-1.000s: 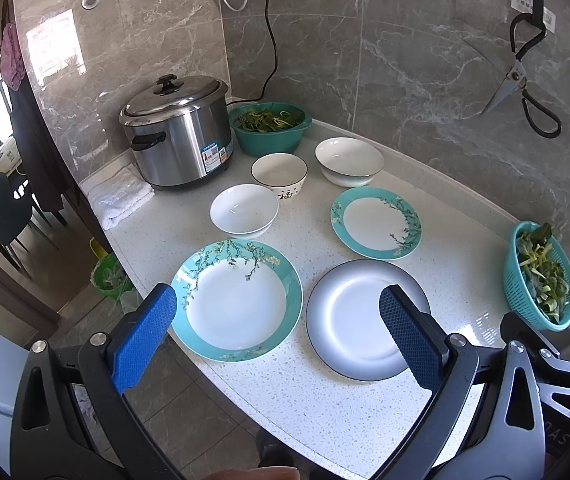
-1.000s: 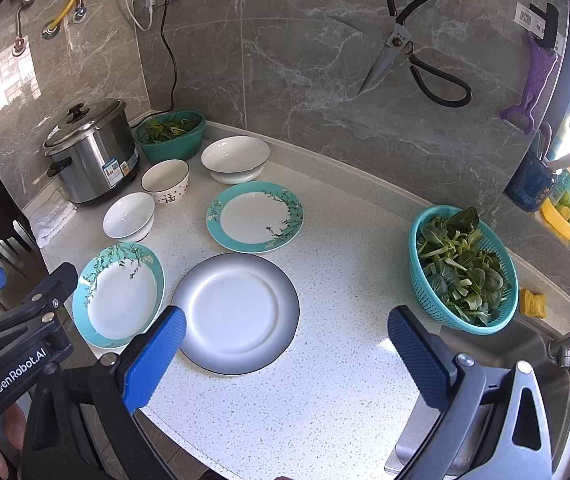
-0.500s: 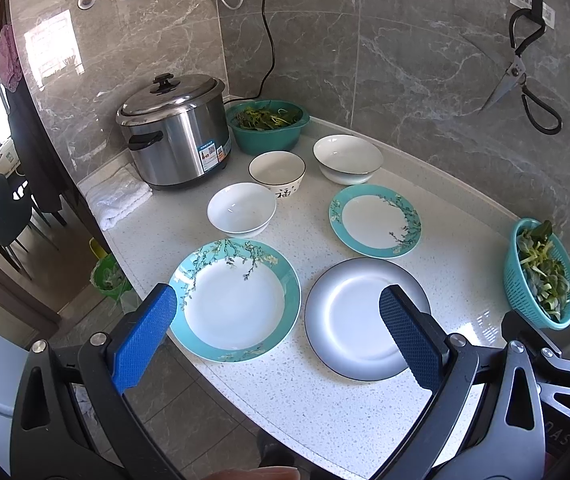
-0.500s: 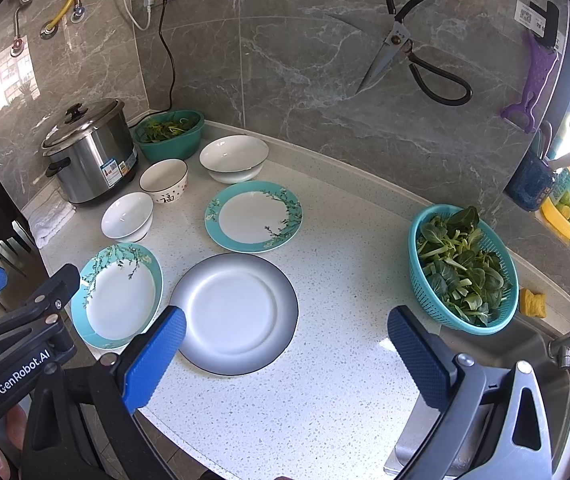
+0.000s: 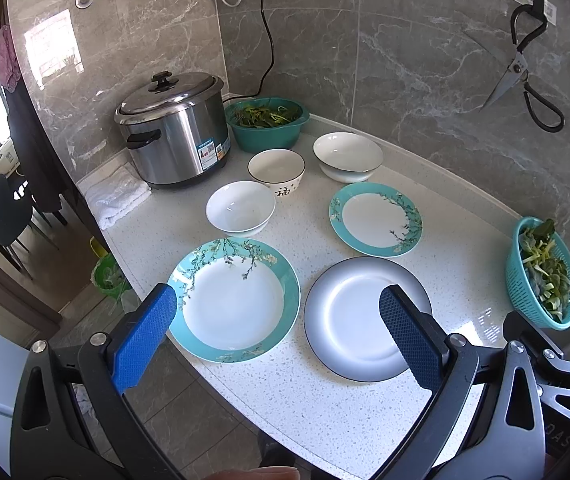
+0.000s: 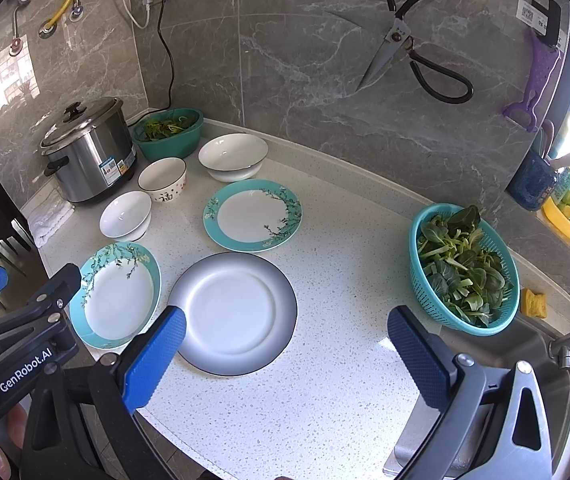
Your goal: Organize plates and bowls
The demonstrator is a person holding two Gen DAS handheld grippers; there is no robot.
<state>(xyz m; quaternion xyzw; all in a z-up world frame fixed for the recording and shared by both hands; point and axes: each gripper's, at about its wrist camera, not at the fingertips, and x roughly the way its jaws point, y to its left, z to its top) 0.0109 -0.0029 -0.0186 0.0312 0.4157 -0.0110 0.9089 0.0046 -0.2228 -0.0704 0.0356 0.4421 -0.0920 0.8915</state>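
Nil done: 3 plates, 3 bowls lie separate on worktop (image 5: 457, 240) by rice cooker (image 5: 173, 130), unstacked; left claw (image 5: 277, 324) & right claw (image 6: 285, 344) both released, empty.

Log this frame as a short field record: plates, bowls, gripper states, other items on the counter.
plates: three, unstacked: grey-rimmed plate, large teal floral plate, small teal floral plate
bowls: three, unstacked: plain white bowl, bowl with a character, wide white bowl
left gripper: open, empty
right gripper: open, empty
other: rice cooker, green basin, teal colander, both holding greens
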